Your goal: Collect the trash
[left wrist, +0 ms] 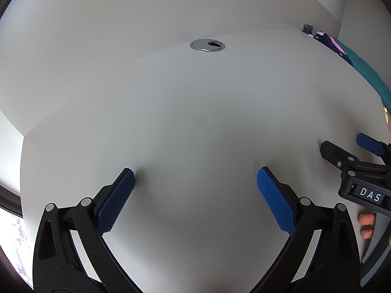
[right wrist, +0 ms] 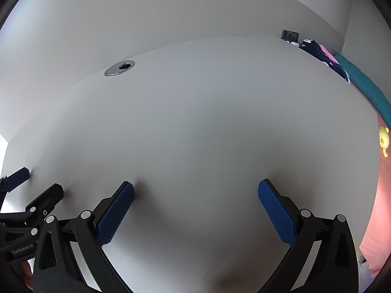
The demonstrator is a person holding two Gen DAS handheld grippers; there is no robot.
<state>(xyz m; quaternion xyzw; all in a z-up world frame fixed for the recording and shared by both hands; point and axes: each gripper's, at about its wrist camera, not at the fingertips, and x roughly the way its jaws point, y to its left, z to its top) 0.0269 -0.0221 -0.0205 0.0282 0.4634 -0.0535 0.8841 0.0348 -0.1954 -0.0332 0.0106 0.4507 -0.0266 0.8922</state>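
No trash shows in either view. My left gripper (left wrist: 195, 178) is open and empty, its blue pads just above the white desk (left wrist: 195, 112). My right gripper (right wrist: 195, 188) is open and empty too, low over the same desk (right wrist: 207, 122). The right gripper also shows at the right edge of the left wrist view (left wrist: 342, 144), and the left gripper at the left edge of the right wrist view (right wrist: 41, 180). The two grippers sit side by side near the desk's front.
A chrome cable grommet (left wrist: 207, 45) (right wrist: 119, 68) is set in the desk near the back wall. To the right lies a bed with teal bedding (right wrist: 366, 90), dark patterned cloth (right wrist: 317, 51) and a yellow plush toy (right wrist: 384, 139). A wall socket (right wrist: 290, 35) is at the back.
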